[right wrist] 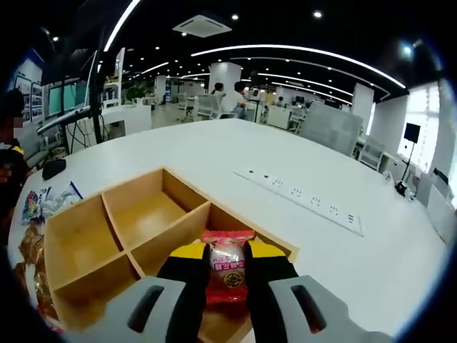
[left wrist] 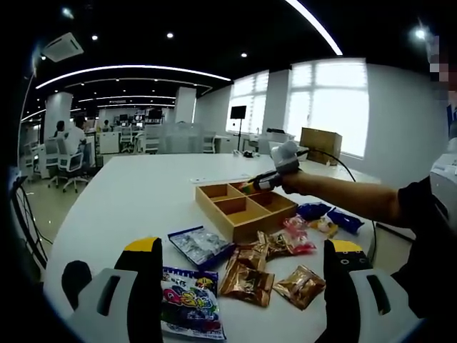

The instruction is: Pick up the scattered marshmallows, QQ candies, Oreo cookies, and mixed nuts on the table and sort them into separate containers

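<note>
Right tool (right wrist: 227, 275) pinches a red candy packet (right wrist: 227, 270) over the wooden divided box (right wrist: 107, 236) — left tool (left wrist: 243, 286) spread above worktop (left wrist: 143, 200) packets.

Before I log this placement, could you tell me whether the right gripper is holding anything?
Yes: the right gripper is shut on a red-wrapped candy packet, pinched between its jaws above the wooden divided box.

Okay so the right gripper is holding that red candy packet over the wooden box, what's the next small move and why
Probably lower a little and open the jaws. The right gripper is shut on the red candy packet above the nearest compartment of the wooden box, and the compartments in view look empty, so a short release should drop it in.
</note>
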`<state>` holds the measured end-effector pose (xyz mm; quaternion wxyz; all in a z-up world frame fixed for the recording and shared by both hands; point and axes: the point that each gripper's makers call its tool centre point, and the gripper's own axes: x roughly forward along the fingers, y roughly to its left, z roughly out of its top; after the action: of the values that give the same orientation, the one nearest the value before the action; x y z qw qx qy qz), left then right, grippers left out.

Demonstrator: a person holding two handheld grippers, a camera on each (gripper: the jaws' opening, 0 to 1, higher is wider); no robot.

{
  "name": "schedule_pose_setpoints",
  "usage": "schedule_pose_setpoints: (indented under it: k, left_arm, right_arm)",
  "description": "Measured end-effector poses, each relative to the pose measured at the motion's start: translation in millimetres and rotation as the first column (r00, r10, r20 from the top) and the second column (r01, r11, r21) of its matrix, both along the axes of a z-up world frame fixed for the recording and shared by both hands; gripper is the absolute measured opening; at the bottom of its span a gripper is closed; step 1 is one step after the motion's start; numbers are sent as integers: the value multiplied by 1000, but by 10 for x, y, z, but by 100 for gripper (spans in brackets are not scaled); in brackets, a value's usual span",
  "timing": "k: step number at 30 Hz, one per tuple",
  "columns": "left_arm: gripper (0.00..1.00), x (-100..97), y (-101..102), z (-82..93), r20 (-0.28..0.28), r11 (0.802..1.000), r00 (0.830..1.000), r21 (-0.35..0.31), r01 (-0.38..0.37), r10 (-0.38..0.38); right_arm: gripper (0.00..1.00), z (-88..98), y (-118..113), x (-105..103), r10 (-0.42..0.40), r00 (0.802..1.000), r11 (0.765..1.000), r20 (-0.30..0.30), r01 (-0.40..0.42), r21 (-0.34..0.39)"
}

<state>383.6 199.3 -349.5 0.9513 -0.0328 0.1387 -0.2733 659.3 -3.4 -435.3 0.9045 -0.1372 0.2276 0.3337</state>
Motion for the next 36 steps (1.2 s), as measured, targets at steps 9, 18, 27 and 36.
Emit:
schedule_pose_setpoints:
  k: [9,18,27,36]
  left_arm:
    - [97,-13,-3,-4,-1,1000,1000,2,-1,1]
    - [97,-20,3,-1,-2,1000,1000,7,-4,4]
    - [97,-16,-9,11,0,1000,1000,12,-2,2]
    - [97,-15,-21,20,2,1000,1000,16,1,-1]
  right_arm:
    - [17,-7,-9,5,2,1000,1000,-8,-2,-1]
    - [18,-9,-23,24,-1,1000,1000,-17,1,7]
    - [22,8,-24,73,-5,1000,1000,-16,5,18]
    - [29,40,-53,113,-20,1000,999,-10,20,31]
